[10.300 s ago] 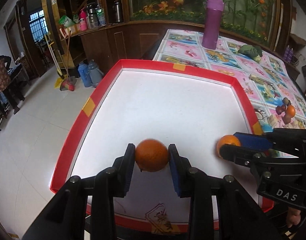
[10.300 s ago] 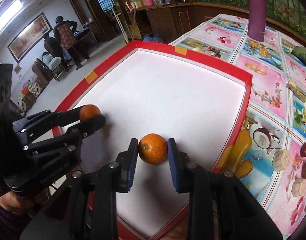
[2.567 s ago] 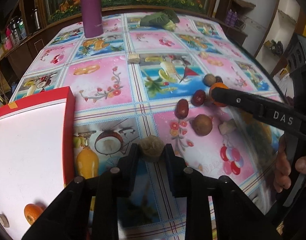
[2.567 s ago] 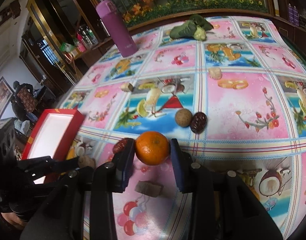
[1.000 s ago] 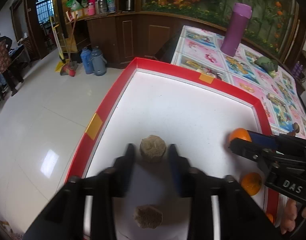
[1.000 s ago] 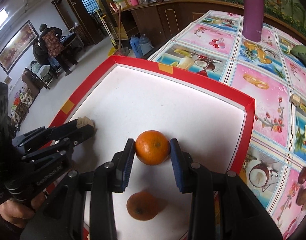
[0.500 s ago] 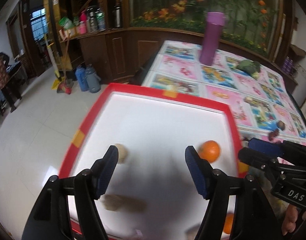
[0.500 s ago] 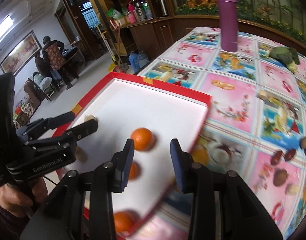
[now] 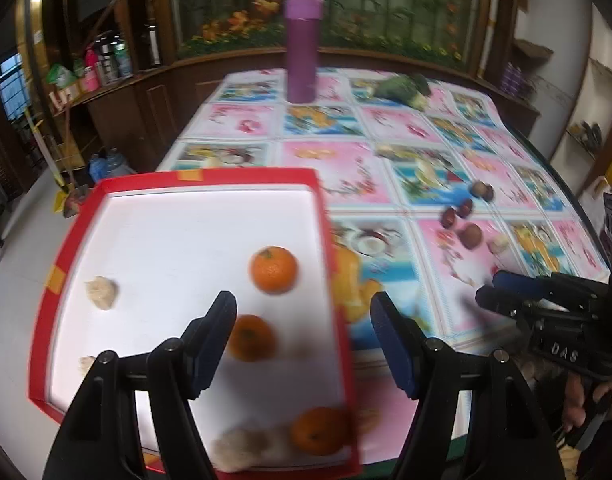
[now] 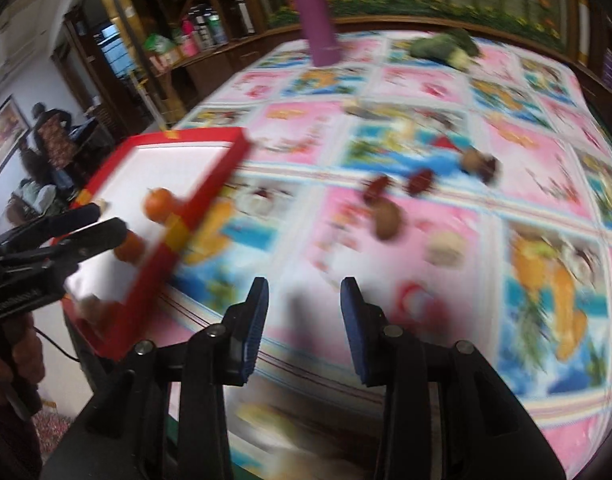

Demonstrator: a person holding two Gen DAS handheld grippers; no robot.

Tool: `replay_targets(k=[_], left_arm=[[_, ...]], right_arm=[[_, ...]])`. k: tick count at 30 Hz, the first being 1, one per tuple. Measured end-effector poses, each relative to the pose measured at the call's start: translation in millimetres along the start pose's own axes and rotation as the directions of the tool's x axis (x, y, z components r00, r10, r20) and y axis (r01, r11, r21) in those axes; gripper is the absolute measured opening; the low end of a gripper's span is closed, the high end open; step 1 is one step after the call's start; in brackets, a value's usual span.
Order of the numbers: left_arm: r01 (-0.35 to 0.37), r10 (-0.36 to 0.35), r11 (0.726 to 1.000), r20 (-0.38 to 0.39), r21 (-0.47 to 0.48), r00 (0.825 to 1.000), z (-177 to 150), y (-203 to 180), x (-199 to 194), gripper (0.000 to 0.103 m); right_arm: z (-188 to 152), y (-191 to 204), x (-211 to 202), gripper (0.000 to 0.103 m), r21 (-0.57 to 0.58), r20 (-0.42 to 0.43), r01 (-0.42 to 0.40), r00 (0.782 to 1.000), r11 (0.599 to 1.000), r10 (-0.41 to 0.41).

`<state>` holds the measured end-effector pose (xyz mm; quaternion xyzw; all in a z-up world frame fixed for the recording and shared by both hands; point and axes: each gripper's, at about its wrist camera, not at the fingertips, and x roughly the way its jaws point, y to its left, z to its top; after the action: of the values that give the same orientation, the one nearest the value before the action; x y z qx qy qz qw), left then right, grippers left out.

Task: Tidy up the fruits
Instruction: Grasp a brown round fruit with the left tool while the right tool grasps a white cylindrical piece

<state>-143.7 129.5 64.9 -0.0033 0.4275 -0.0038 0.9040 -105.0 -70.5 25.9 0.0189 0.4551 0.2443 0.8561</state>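
"DAS" is printed on the right gripper (image 9: 490, 289), which hangs over the tablecloth (image 9: 390, 128) with jaws spread and empty. The left gripper (image 9: 303, 334) is spread wide over the red tray (image 9: 320, 208), above three oranges (image 9: 273, 269). Brown fruits (image 9: 470, 235) lie farther right.

Three oranges (image 9: 272, 269) inside the tray (image 9: 209, 176) at left; small fruits (image 9: 470, 235) on the tablecloth (image 9: 386, 128) at right

White letters "DAS" readable on the black body of the right gripper (image 9: 490, 289), seen from the left wrist. Lettering on the left gripper (image 10: 91, 223) body too blurred to read.
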Motion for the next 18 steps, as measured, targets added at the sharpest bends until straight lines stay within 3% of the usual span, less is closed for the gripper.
replay_targets(k=[6, 18], left_arm=[[0.048, -0.046, 0.997, -0.040, 0.064, 0.998, -5.1, -35.8, 9.8, 0.069], [0.101, -0.094, 0.989, -0.073, 0.106, 0.993, 1.1, -65.0, 19.6, 0.069]], right_arm=[[-6.2, -46.4, -9.6, 0.039, 0.070, 0.000, 0.055, 0.998, 0.996, -0.055], [21.5, -63.3, 9.0, 0.039, 0.072, 0.006, 0.121, 0.993, 0.990, -0.121]])
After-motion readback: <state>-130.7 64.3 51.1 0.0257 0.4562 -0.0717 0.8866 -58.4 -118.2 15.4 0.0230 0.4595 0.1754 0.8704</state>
